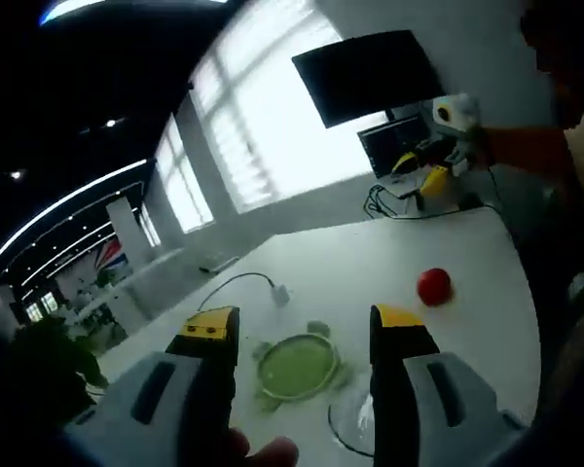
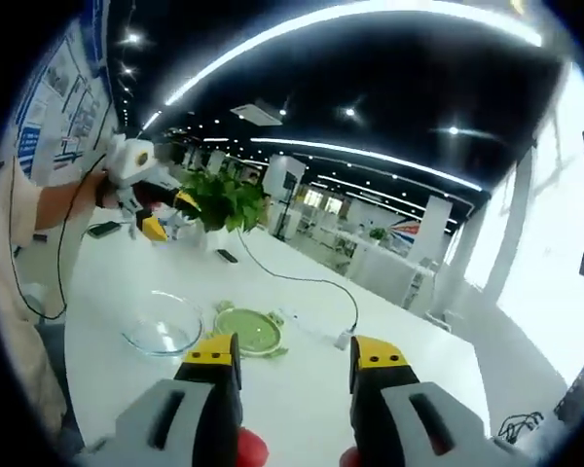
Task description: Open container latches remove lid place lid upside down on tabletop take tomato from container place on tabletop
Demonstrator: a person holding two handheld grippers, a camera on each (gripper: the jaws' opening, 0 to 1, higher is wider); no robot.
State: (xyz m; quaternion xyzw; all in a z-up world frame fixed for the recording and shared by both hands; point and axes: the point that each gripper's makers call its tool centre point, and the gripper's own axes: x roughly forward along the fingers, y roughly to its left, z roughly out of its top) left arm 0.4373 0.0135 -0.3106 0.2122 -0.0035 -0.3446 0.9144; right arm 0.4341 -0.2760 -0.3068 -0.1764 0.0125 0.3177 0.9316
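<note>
Here, one tomato, one green lid, one glass container.

Open-plan office: white tabletop, cable trailing across it. Big bright blinded windows, dark monitor near the wall. Black ceiling with curved LED strips, potted plant, more white desks behind.

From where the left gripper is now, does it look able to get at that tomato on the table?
Probably yes. The tomato sits alone on the white table, beyond the open left gripper, with only bare tabletop around it. The green lid lies nearer, off to the side, not in the way.
</note>
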